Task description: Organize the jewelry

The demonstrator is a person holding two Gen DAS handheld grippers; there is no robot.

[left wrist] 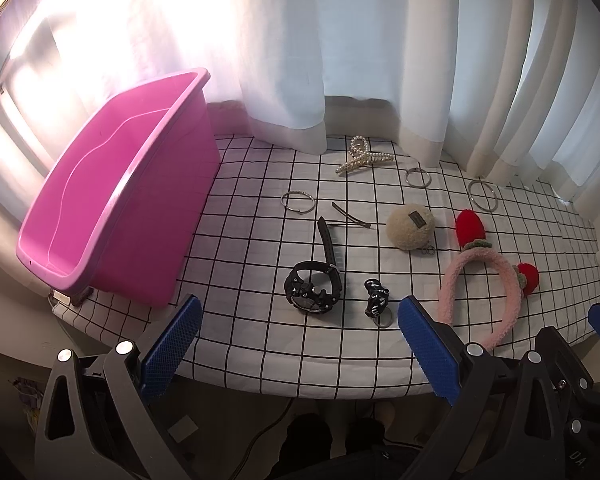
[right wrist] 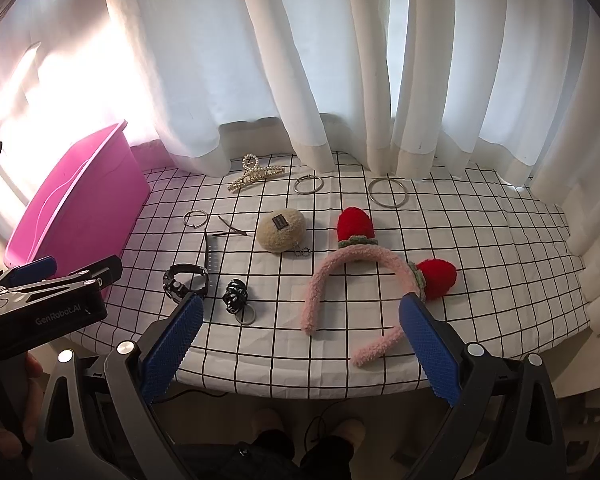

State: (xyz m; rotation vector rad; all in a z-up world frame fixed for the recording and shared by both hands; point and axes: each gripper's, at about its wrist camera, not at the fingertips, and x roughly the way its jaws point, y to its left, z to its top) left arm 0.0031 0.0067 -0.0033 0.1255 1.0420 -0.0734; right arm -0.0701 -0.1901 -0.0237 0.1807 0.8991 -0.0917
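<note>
Jewelry lies spread on a checked cloth (left wrist: 260, 344). A black watch (left wrist: 314, 290) and a black hair tie with a ring (left wrist: 376, 298) sit nearest. Behind them lie a pink headband with red strawberries (right wrist: 356, 264), a beige plush clip (right wrist: 281, 230), a hairpin (left wrist: 350, 218), a pearl claw clip (left wrist: 362, 158) and three metal bangles (left wrist: 298, 201) (right wrist: 308, 184) (right wrist: 388, 193). A pink bin (left wrist: 116, 200) stands at the left with nothing visible inside. My left gripper (left wrist: 300, 344) hovers open at the table's front edge, before the watch. My right gripper (right wrist: 300, 344) is open too, before the headband.
White curtains (right wrist: 340, 60) hang along the back and right of the table, touching the cloth. The table's front edge runs just ahead of both grippers; a person's feet (right wrist: 308, 428) and a cable show below it. The left gripper's body (right wrist: 44, 300) appears at left in the right wrist view.
</note>
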